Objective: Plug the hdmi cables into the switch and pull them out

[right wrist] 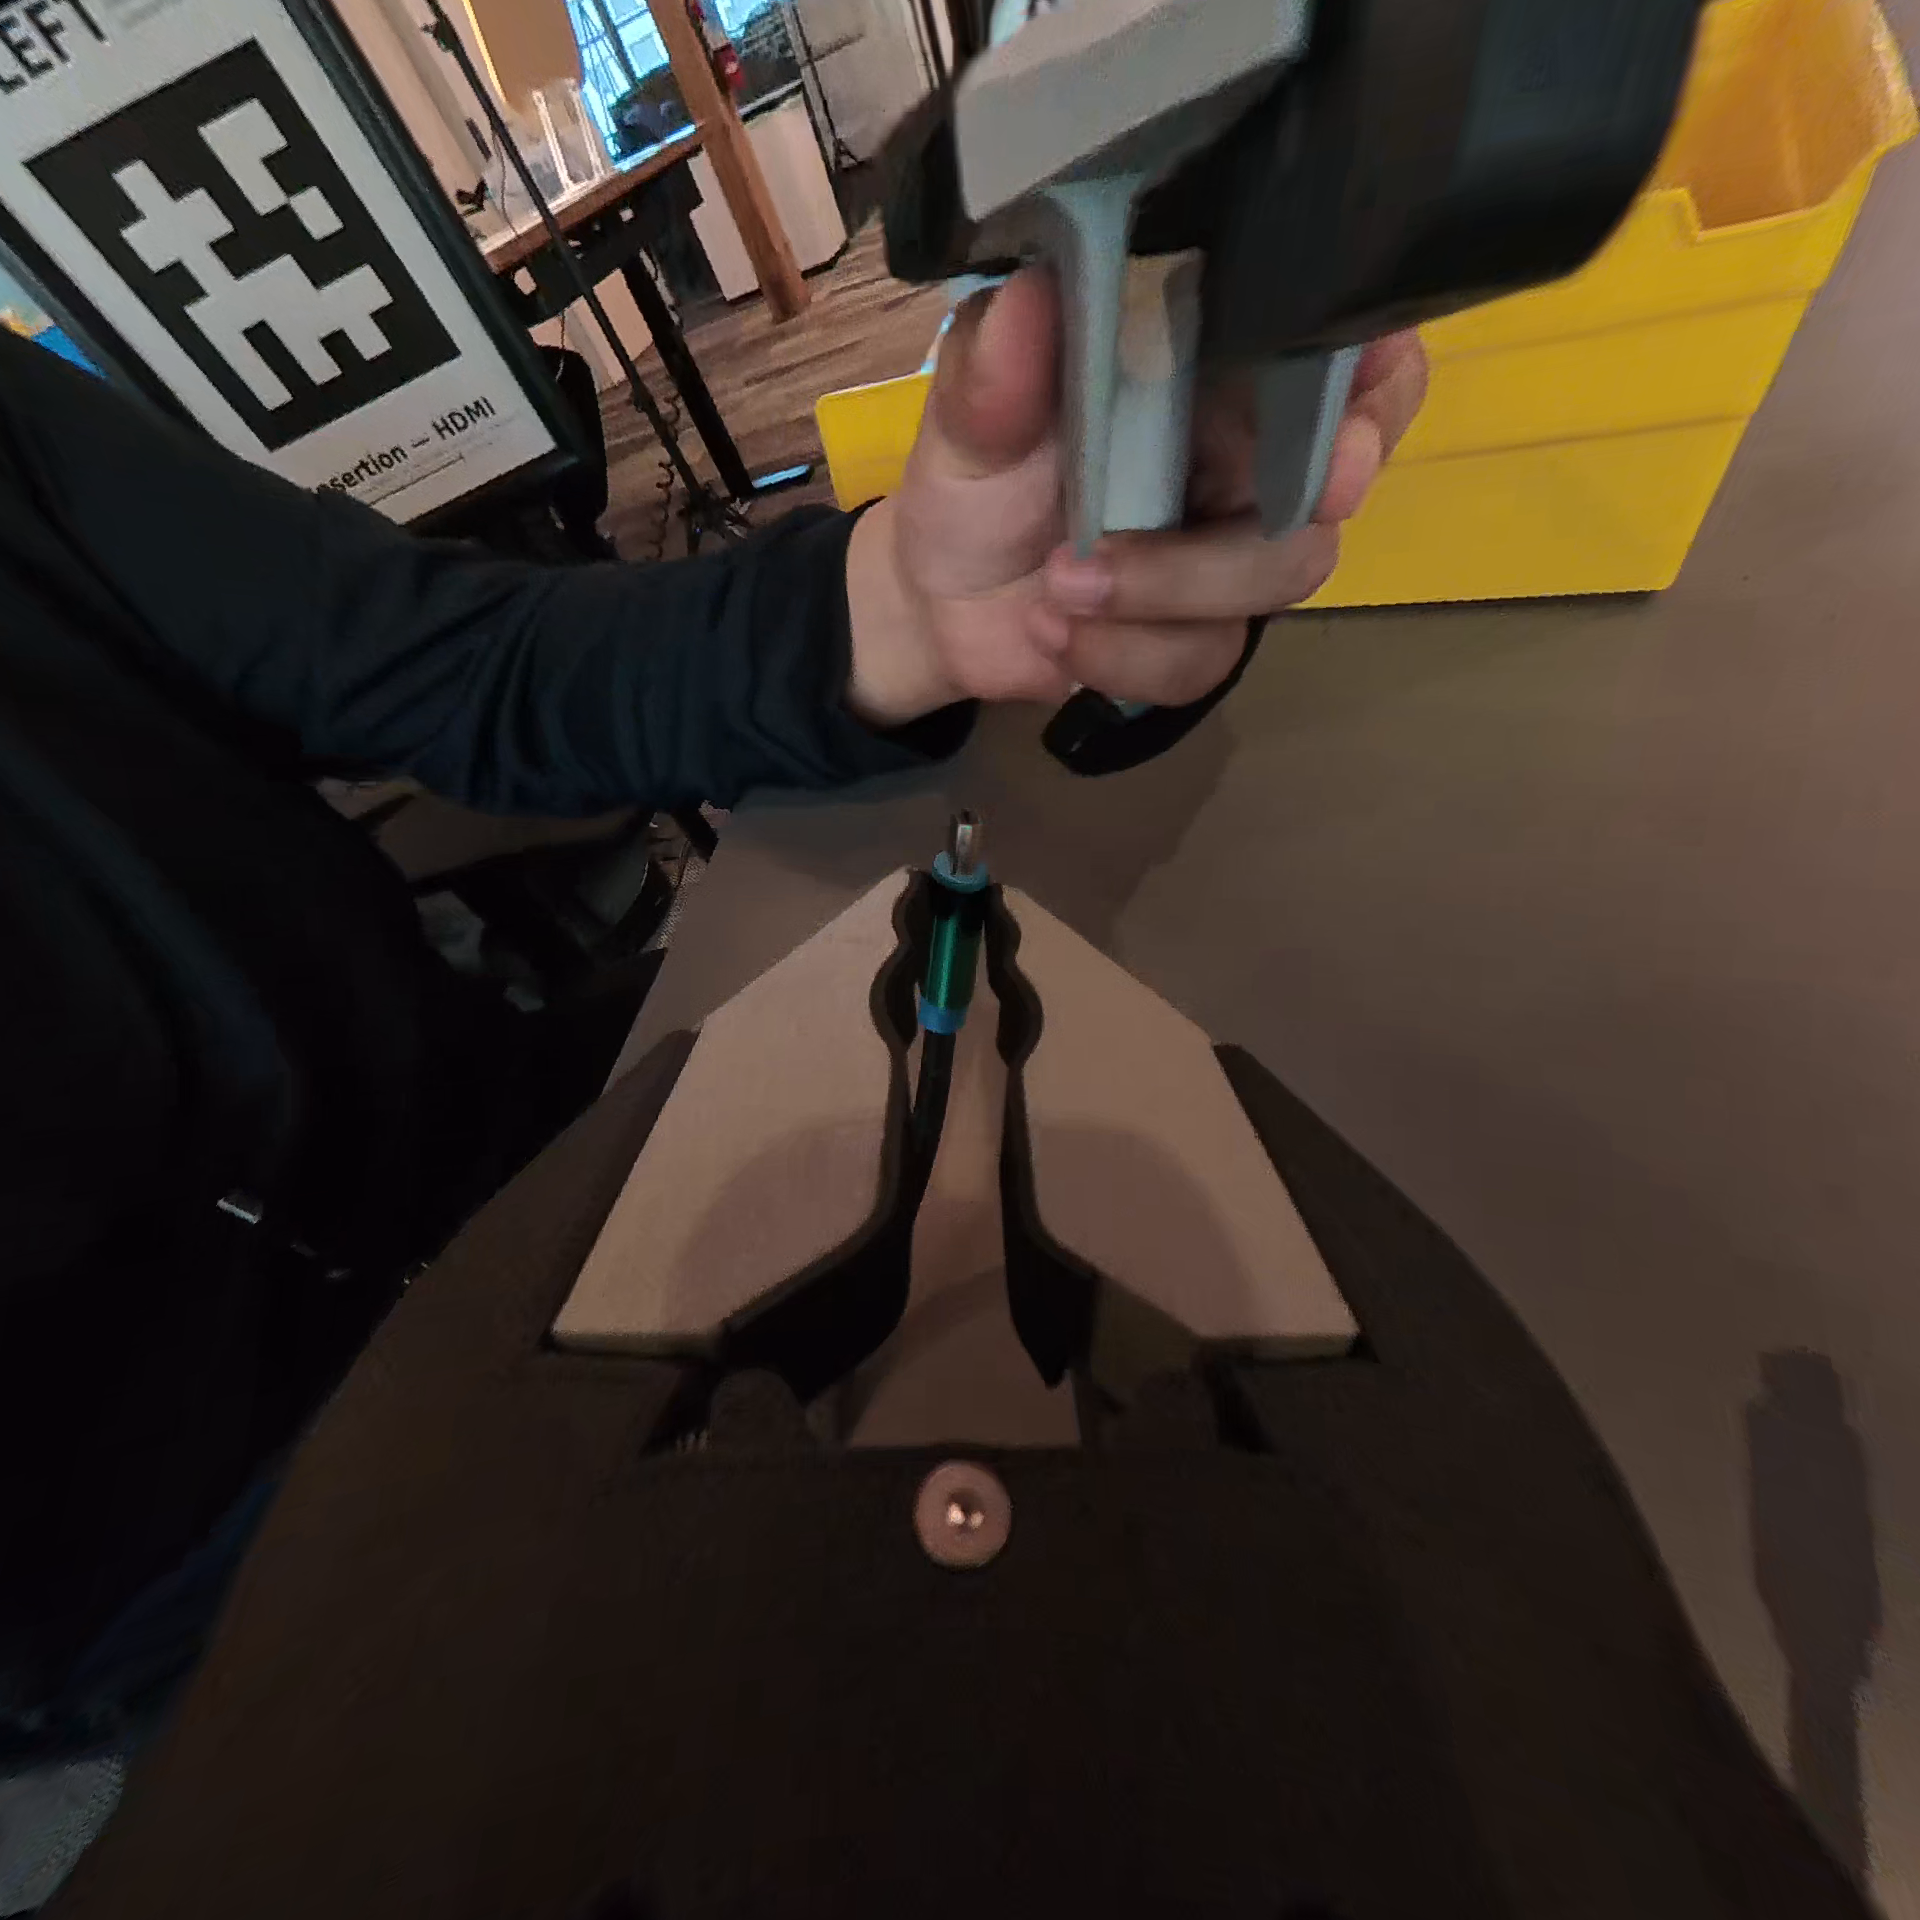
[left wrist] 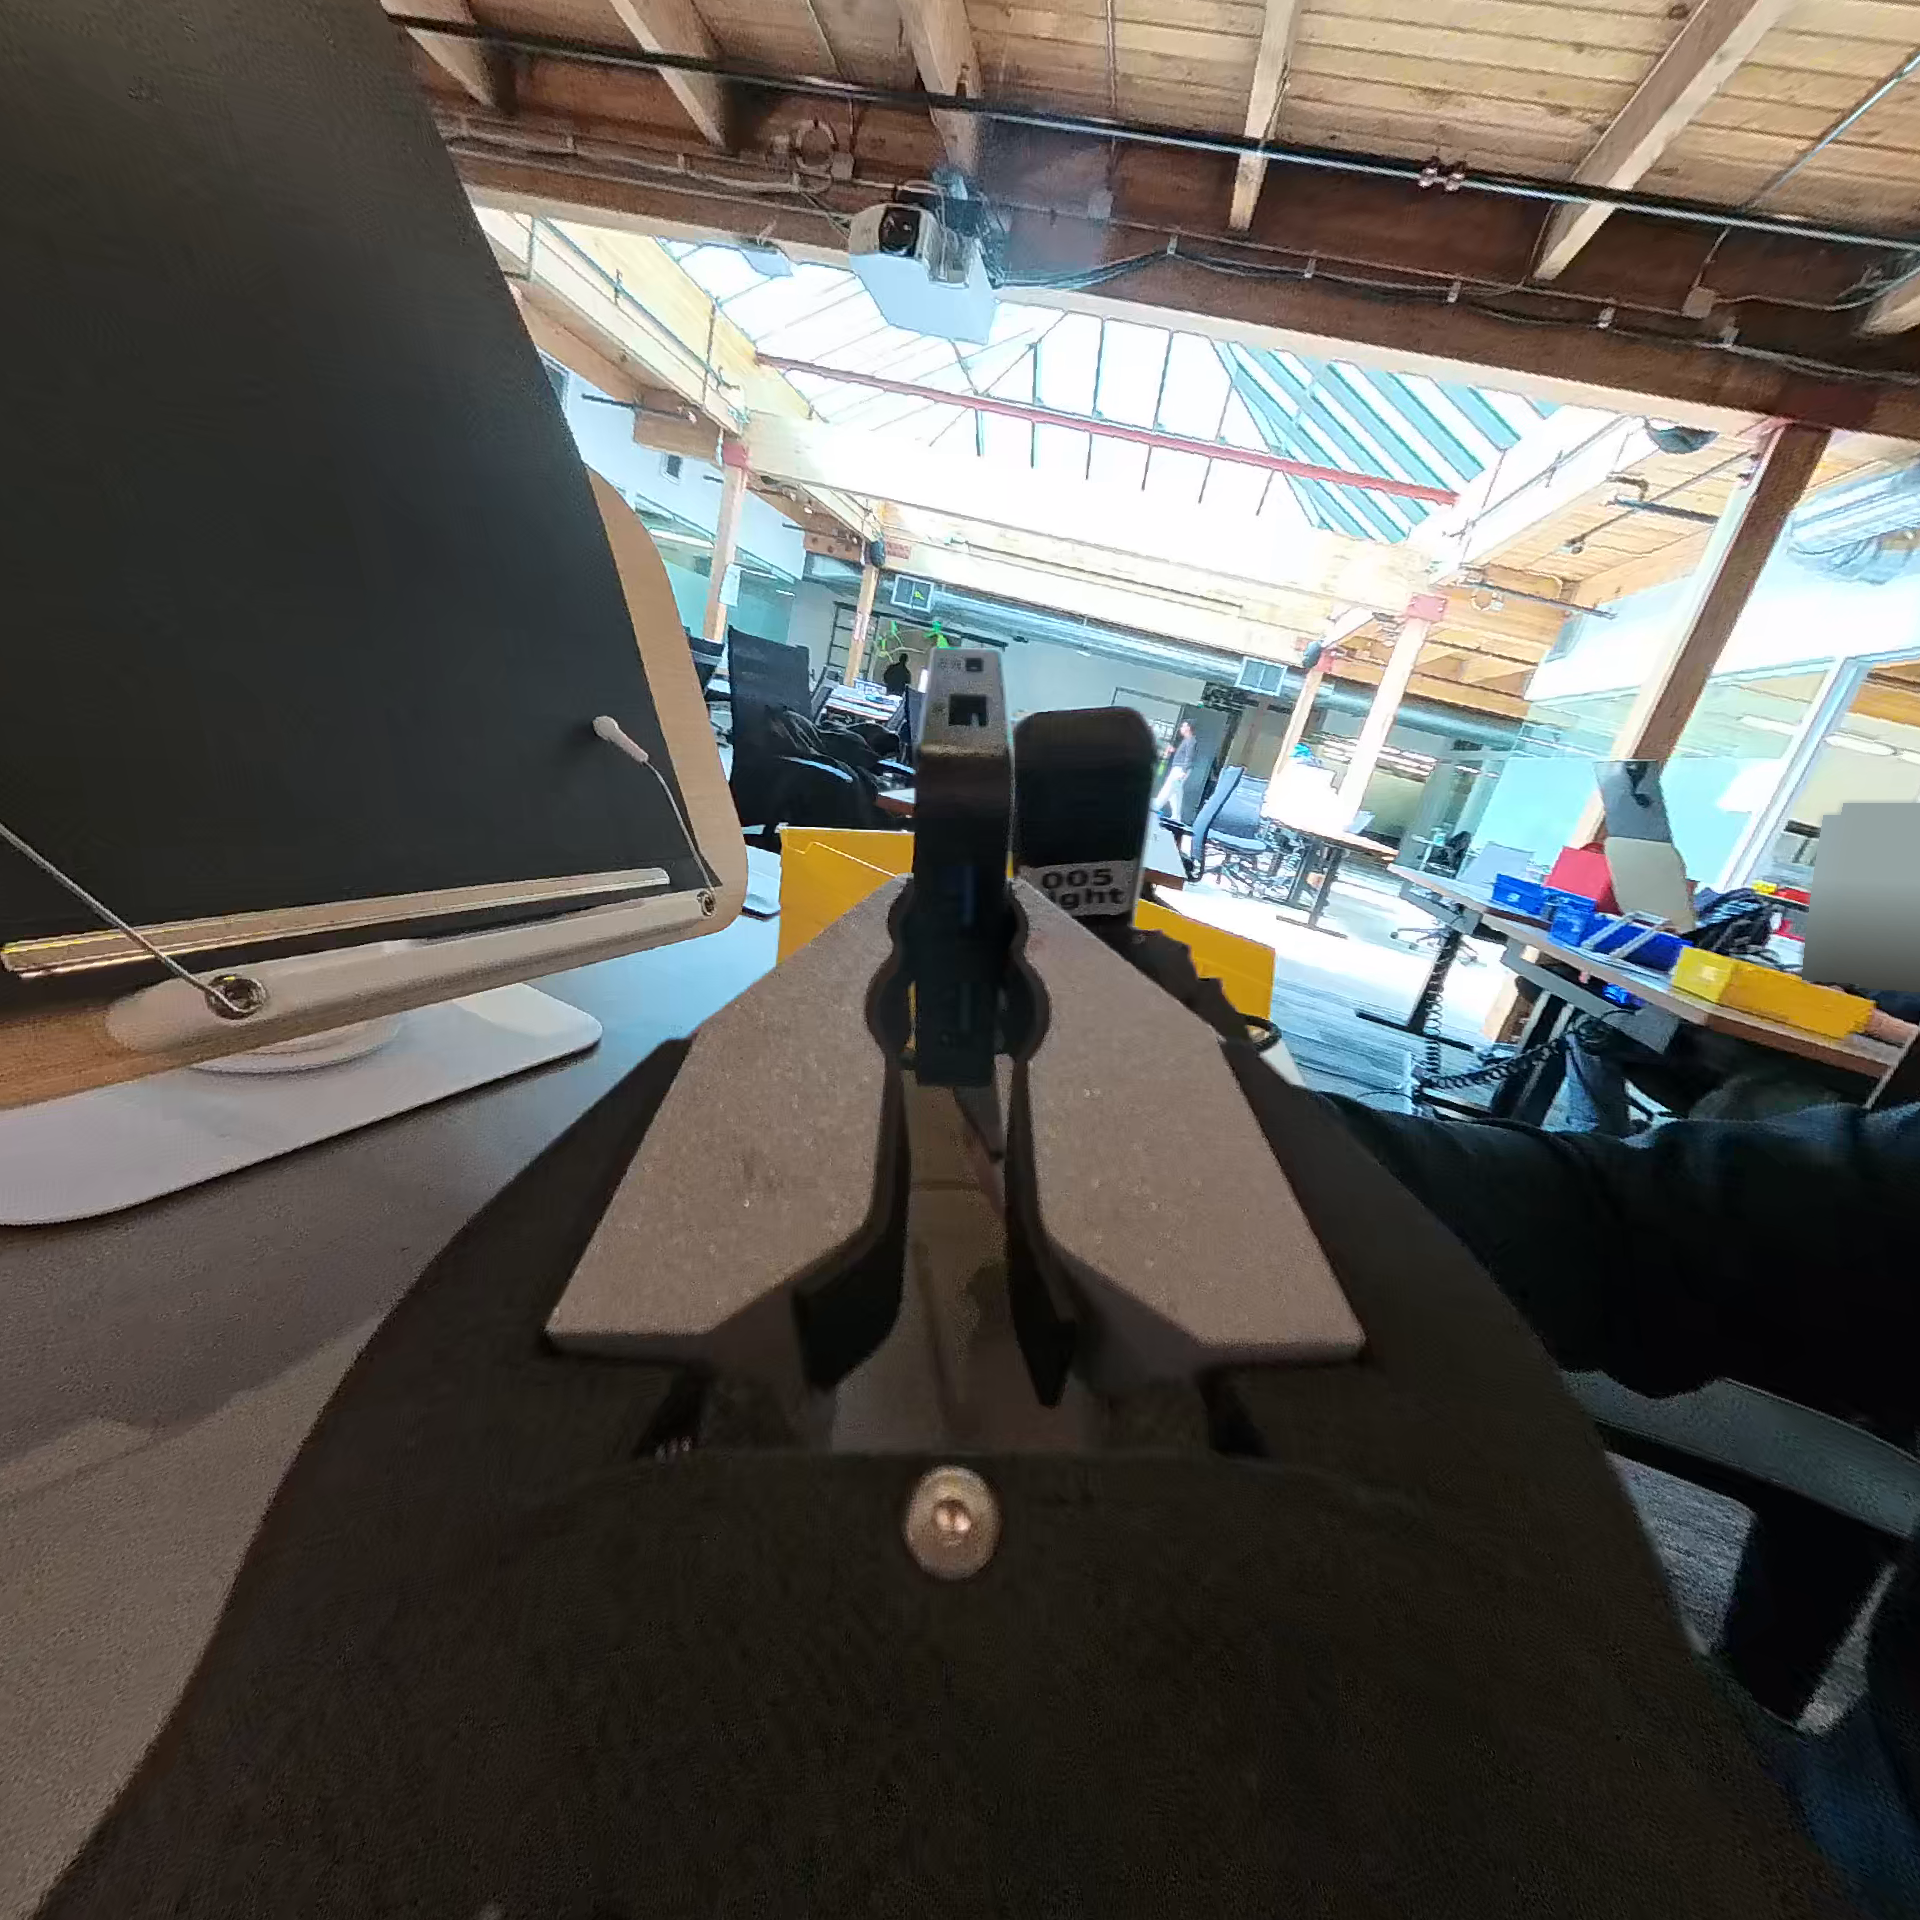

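The left gripper (left wrist: 956, 935) has its jaws pinching the switch (left wrist: 961, 831), a slim dark box with a silver end that stands clear beyond the fingertips; its long axis runs straight forward along the fingers, and the silver end face, with small port openings, points away from the camera toward the open room. Just right of the switch rises a black block with a white label (left wrist: 1083, 805). The right gripper (right wrist: 951, 935) has its jaws pinching the hdmi cable (right wrist: 945, 961) by its green plug body with blue rings; the plug lies along the fingers, its metal tip pointing forward toward a hand (right wrist: 1081, 520) above the worktop (right wrist: 1558, 987), and the black cord trails back between the fingers. A yellow bin (right wrist: 1558, 416) stands beyond the plug.
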`<action>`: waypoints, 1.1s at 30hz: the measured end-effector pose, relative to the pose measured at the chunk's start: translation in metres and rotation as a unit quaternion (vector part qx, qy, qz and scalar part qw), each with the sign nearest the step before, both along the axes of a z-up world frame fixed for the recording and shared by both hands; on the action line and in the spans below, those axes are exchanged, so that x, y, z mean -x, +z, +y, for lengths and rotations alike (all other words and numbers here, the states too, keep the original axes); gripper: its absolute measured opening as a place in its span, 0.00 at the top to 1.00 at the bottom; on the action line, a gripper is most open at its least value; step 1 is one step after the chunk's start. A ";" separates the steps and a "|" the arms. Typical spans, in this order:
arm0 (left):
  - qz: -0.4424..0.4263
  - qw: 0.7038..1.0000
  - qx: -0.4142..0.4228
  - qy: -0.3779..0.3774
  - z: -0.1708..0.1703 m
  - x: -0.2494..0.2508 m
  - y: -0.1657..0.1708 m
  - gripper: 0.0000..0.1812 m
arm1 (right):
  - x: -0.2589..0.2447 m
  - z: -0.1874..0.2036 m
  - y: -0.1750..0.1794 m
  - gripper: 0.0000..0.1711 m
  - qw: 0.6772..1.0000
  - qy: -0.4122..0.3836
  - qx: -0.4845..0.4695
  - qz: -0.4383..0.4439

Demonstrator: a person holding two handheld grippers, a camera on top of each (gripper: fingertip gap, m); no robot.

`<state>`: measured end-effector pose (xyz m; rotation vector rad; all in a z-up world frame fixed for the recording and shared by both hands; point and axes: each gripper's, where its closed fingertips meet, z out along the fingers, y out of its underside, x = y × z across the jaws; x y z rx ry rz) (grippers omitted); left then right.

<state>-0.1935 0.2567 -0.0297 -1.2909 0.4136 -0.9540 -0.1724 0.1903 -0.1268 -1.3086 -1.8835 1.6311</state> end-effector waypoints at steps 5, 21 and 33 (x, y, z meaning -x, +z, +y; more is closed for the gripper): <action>0.049 0.998 -0.019 0.032 0.006 -0.004 -0.010 0.94 | -0.008 -0.013 0.025 0.96 0.998 -0.007 -0.027 0.055; 0.072 0.995 0.005 0.067 0.019 -0.002 -0.025 0.94 | -0.177 0.072 0.211 0.95 0.906 -0.366 -0.211 -0.024; 0.053 0.996 0.014 0.072 0.021 0.005 -0.024 0.94 | -0.246 0.059 0.331 0.95 0.906 -0.401 -0.097 0.093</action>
